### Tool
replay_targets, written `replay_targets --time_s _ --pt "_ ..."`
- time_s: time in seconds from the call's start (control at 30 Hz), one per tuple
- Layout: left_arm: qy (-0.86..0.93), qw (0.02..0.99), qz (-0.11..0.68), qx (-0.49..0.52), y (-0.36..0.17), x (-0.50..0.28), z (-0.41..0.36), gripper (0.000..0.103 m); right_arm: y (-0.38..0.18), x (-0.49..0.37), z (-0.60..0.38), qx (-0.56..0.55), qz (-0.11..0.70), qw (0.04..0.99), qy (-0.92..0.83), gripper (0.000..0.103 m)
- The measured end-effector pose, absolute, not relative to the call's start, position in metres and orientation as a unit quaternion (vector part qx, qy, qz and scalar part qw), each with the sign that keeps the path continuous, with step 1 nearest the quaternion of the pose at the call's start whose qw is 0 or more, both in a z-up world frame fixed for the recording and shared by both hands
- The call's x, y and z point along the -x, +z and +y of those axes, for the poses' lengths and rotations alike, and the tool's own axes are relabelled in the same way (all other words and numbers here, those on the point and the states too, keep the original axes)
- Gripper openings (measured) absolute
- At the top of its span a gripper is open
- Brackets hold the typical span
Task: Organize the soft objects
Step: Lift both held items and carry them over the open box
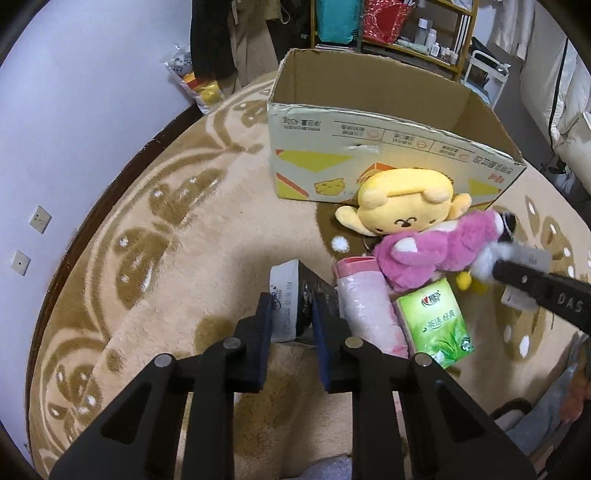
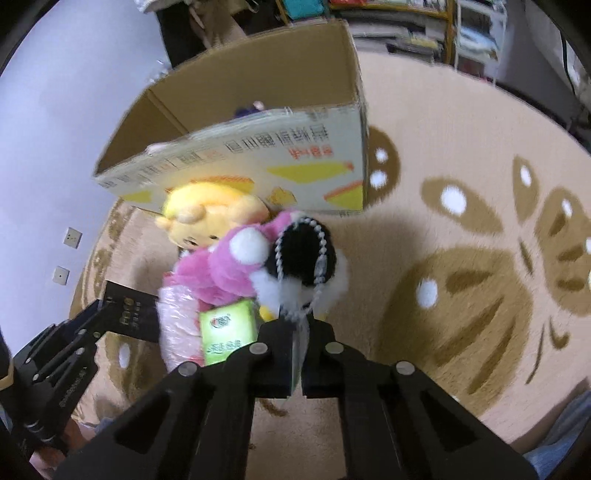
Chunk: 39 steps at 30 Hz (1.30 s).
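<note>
My left gripper (image 1: 294,301) is shut on a thin black-and-white packet (image 1: 284,291), its blue pads pressing both faces. To its right on the carpet lie a pink plastic-wrapped pack (image 1: 364,306) and a green tissue pack (image 1: 437,321). A pink plush toy (image 1: 439,251) with a black-and-white fluffy end lies across them, against a yellow plush head (image 1: 402,199). My right gripper (image 2: 299,325) is shut on that pink plush toy (image 2: 236,266) at its white fur and bead chain. An open cardboard box (image 1: 369,123) stands just behind the pile. In the right wrist view, my left gripper (image 2: 99,310) holds the packet (image 2: 129,314).
A beige carpet (image 1: 207,240) with a brown pattern covers the floor. The wall (image 1: 74,122) with two sockets runs along the left, with a snack bag (image 1: 199,85) at its foot. Shelves (image 1: 406,26) stand behind the box and white bedding (image 1: 569,110) at far right.
</note>
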<state>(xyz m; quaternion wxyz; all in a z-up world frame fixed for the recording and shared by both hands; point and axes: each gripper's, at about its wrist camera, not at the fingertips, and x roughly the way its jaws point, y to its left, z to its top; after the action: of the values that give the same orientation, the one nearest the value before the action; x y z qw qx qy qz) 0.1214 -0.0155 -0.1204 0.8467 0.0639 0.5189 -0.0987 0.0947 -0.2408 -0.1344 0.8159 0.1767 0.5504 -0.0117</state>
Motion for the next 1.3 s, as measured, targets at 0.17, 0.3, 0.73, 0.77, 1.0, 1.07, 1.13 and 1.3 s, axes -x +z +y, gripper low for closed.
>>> replay_targets --time_s 0.17,0.3,0.73,0.77,1.0,1.07,1.13,1.3 --pt "-0.095 0.859 0.499 -0.064 -0.113 -0.123 -0.013 0.018 -0.121 -0.090 -0.241 -0.178 0.536 0.825 -0.006 0.003" --pt "-0.085 0.875 0.471 -0.071 -0.101 -0.120 -0.011 0.018 -0.105 -0.086 -0.242 -0.182 0.513 0.839 -0.001 0.002" --pt "-0.085 0.913 0.388 -0.091 -0.062 -0.114 -0.019 0.018 -0.047 -0.085 -0.239 -0.186 0.418 0.889 0.017 0.002" --pt "-0.083 0.917 0.380 -0.094 -0.058 -0.115 -0.020 0.018 -0.043 -0.086 -0.239 -0.184 0.412 0.892 0.018 0.002" --pt "-0.076 0.933 0.338 -0.101 -0.036 -0.132 -0.025 0.018 -0.023 -0.100 -0.242 -0.165 0.379 0.910 0.019 0.002" --pt "-0.073 0.936 0.329 -0.103 -0.032 -0.138 -0.027 0.018 -0.022 -0.105 -0.244 -0.159 0.373 0.914 0.020 0.002" --pt "-0.074 0.939 0.320 -0.101 -0.027 -0.148 -0.030 0.018 -0.020 -0.110 -0.246 -0.155 0.364 0.918 0.020 0.002" --pt "-0.071 0.945 0.298 -0.111 -0.021 -0.166 -0.041 0.018 -0.022 -0.123 -0.250 -0.153 0.362 0.919 0.016 0.002"
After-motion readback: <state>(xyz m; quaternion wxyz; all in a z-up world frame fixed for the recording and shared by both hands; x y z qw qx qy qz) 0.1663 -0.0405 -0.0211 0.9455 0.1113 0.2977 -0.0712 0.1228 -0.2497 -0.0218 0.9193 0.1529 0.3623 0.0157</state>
